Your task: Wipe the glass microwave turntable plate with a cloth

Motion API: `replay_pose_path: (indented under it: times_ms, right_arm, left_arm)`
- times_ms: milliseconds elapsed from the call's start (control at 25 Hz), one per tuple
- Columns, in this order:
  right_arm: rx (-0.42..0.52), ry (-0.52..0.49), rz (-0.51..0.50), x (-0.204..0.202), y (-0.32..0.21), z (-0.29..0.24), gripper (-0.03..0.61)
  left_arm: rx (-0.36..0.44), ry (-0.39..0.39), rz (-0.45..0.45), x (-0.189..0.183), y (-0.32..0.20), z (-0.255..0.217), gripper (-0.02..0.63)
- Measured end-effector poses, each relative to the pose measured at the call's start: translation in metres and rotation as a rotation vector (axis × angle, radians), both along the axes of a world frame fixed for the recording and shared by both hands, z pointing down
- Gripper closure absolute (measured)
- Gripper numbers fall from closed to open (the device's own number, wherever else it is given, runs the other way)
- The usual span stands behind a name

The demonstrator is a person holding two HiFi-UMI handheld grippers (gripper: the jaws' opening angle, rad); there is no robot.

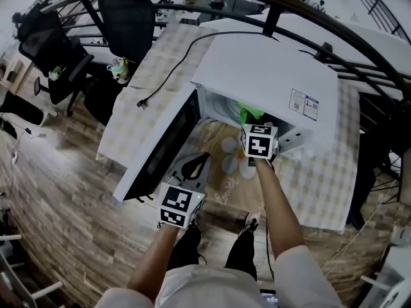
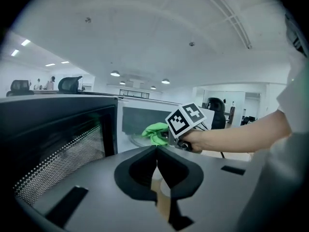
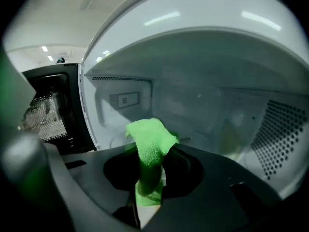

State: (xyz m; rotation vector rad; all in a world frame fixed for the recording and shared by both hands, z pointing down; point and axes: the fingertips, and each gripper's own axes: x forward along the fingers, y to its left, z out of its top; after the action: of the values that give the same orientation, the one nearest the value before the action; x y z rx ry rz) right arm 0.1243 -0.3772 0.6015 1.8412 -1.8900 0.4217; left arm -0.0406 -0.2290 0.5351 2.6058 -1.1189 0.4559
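Observation:
A white microwave (image 1: 270, 76) stands on a table with its door (image 1: 164, 146) swung open to the left. My right gripper (image 1: 255, 126) is at the oven's mouth, shut on a green cloth (image 1: 250, 113). In the right gripper view the cloth (image 3: 152, 139) sticks up between the jaws of my right gripper (image 3: 150, 164), inside the cavity. The glass turntable plate (image 2: 136, 140) shows faintly under the cloth as a pale rim. My left gripper (image 1: 204, 156) hangs in front of the open door, its jaws (image 2: 156, 149) shut with nothing between them.
A checked tablecloth (image 1: 321, 185) covers the table. The microwave's black power cord (image 1: 168, 76) trails across the table's left part. Black office chairs (image 1: 125, 18) stand beyond it. Wooden flooring (image 1: 58, 191) lies to the left, and curved black bars (image 1: 347, 37) arch overhead.

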Motion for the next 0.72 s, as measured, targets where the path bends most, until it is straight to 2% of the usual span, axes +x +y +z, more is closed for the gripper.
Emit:
replay_pose_path:
  times_ms: [160, 360, 440, 520, 720]
  right_arm:
    - [0.025, -0.016, -0.117, -0.037, -0.031, -0.003, 0.485]
    - [0.026, 0.094, -0.243, -0.074, -0.06, 0.007, 0.483]
    - [-0.003, 0.121, -0.255, -0.079, -0.063, 0.016, 0.483]
    - [-0.025, 0.103, -0.236, -0.076, -0.064, 0.024, 0.483]
    - [-0.045, 0.122, -0.21, -0.064, -0.048, 0.029, 0.483]
  left_arm:
    - [-0.008, -0.006, -0.044, -0.017, 0.0, 0.007, 0.597]
    - [-0.049, -0.014, -0.062, -0.024, 0.005, 0.025, 0.597]
    - [-0.064, -0.013, -0.056, -0.022, 0.009, 0.03, 0.597]
    - [-0.068, -0.014, -0.041, -0.017, 0.012, 0.033, 0.597]
    - [-0.063, -0.019, -0.012, -0.01, 0.017, 0.033, 0.597]
